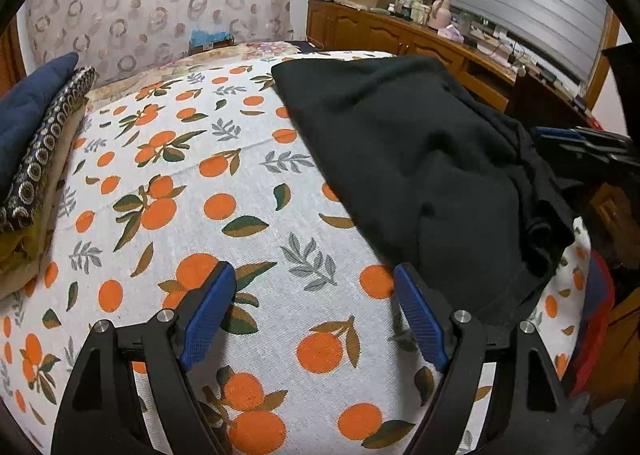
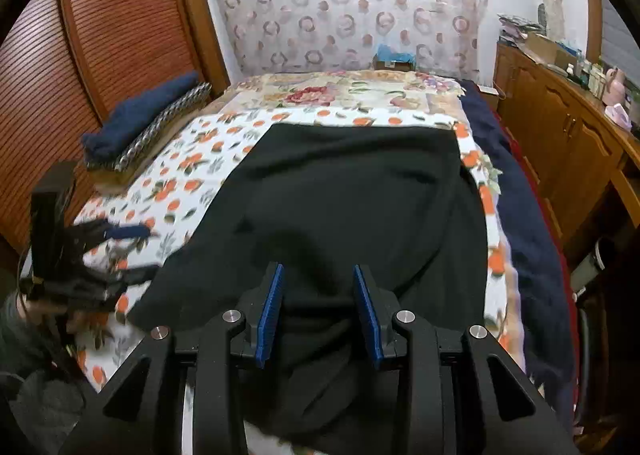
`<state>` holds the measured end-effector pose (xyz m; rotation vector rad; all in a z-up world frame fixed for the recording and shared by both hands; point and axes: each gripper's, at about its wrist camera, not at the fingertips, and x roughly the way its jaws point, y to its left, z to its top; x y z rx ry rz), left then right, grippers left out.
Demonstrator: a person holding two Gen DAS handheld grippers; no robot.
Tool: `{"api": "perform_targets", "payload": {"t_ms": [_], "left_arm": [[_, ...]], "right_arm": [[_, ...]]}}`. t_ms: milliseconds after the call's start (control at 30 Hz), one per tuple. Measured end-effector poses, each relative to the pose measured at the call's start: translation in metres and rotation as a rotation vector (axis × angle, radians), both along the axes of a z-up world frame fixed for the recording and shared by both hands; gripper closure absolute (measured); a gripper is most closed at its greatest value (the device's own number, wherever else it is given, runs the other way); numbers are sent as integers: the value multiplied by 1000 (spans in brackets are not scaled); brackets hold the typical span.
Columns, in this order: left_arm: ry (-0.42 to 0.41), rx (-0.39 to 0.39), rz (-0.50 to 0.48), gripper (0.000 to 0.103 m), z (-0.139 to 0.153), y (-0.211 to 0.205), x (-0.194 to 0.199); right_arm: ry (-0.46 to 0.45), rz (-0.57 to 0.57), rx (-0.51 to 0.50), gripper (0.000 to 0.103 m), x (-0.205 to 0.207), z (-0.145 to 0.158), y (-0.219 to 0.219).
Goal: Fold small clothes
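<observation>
One black garment (image 2: 352,191) lay on the bed (image 1: 208,183); left tongs (image 1: 316,287) gaped at its 9 o'clock, right tongs (image 2: 318,311) parted above it.

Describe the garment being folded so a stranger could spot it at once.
Start at the bed, covered by the white sheet printed with oranges. The black garment lies spread across the sheet's middle and right, under the open right gripper. It is the only plain black cloth there; the folded stack by the wooden wall is navy and patterned.
</observation>
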<state>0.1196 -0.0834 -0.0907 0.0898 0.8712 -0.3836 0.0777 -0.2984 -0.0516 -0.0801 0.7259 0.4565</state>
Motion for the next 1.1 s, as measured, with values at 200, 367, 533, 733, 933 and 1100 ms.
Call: {"api": "perform_targets", "payload": {"t_ms": [200,367,533,733,933,1100], "left_arm": [[-4,74,-22,12,-4,-11,-2],[10,86,-38,0,-6,-14,-1],[10,86,-38,0,-6,-14,-1],[6,77,-36,0,-5,-12,-2],[-42,8,4,0,10,1,-9],[-92,-20,-4,0,28,-3,-17]], "right_arm": [[4,12,8,64,-20,-3,1],[25,19,-9,57,-30,-8,4],[51,19,-3,57,-27,-17,5],[44,13,37,57,-20,-16,7],[-12,28,69,93,-27,-18,7],[-86,-9,90,96,-47,5,-18]]}}
